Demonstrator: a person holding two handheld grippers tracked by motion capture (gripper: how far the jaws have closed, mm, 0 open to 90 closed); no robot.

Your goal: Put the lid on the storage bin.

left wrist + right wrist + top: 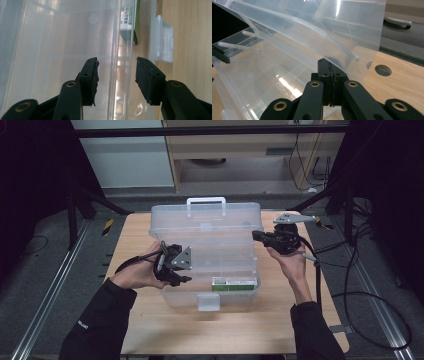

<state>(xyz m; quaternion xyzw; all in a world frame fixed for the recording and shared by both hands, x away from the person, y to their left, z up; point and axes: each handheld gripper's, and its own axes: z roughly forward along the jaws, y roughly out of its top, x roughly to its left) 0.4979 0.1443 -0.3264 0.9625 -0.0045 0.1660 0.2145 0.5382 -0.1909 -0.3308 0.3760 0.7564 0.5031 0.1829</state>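
A clear plastic storage box (207, 265) stands on the wooden table, its lid (205, 217) raised and leaning back with a white handle on top. My left gripper (184, 276) is at the box's left front; in the left gripper view it (117, 66) is open, jaws on either side of a clear wall (121, 82). My right gripper (256, 236) is at the lid's right edge. In the right gripper view it (329, 62) is shut, the bowed lid (317, 27) meeting its tips. A green and white carton (234, 284) lies inside by the front wall.
A white latch (208, 302) hangs on the box's front wall, also seen as the latch (163, 42) over bare wood. The table (402, 82) has a round hole (383, 70) right of the box. Cables trail off the table's right side.
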